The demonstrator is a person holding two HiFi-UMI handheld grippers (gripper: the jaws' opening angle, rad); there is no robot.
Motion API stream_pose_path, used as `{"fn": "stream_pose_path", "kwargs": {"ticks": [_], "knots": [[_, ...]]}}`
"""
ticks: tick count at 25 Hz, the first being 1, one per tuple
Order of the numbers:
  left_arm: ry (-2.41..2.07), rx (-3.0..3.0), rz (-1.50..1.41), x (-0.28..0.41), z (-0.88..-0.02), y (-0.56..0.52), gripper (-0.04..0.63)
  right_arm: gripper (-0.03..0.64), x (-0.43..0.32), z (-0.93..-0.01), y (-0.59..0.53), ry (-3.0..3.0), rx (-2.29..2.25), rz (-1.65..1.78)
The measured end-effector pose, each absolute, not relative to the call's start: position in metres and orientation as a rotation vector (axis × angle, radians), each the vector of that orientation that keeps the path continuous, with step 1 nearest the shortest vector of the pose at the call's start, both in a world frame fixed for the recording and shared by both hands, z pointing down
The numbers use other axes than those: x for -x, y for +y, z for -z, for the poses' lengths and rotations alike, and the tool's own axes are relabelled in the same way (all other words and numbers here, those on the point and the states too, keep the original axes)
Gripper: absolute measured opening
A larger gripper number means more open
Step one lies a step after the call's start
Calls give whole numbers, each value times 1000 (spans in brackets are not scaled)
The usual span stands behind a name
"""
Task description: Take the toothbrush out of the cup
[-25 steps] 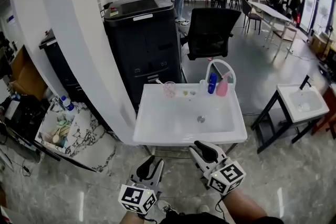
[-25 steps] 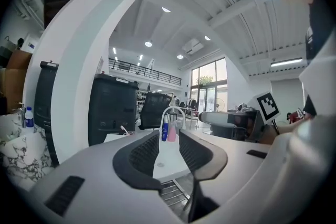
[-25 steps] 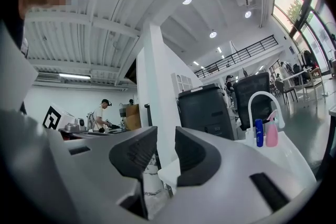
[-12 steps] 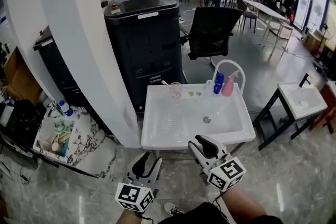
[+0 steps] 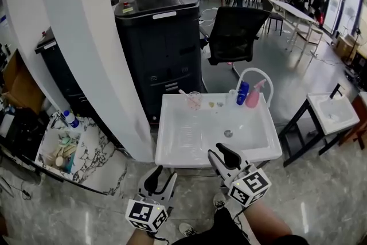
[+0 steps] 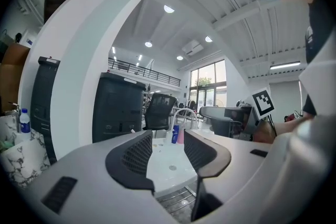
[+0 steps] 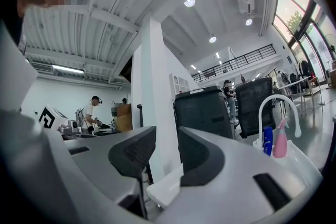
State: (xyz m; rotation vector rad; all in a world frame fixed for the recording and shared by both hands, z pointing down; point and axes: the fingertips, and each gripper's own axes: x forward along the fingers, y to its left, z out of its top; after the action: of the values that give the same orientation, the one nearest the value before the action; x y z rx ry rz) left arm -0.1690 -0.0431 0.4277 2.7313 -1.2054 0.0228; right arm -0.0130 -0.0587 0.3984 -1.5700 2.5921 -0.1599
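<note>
A clear pinkish cup stands on the back ledge of the white sink, with the toothbrush leaning out of it to the upper left. Both grippers hang short of the sink's front edge, far from the cup. My left gripper is open and empty, its jaws having just been opening. My right gripper is also open with nothing between its jaws, which have just opened a little further; its tip overlaps the sink's front rim.
A blue bottle, a pink spray bottle and a white arched faucet stand at the sink's back right. Behind are a black cabinet, an office chair and a white pillar. A second sink stands at right.
Both grippers have moved toward the sink, which now sits nearer in the head view. The left gripper's jaws stand wider apart than before.
</note>
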Motion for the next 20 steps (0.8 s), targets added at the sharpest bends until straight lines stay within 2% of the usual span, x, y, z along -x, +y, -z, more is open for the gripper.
{"fn": "stream_pose_path", "kwargs": {"ticks": [20], "knots": [[-1411, -2631, -64, 57, -430, -156, 202, 138, -88, -409, -204, 2710, 1349, 210]]}}
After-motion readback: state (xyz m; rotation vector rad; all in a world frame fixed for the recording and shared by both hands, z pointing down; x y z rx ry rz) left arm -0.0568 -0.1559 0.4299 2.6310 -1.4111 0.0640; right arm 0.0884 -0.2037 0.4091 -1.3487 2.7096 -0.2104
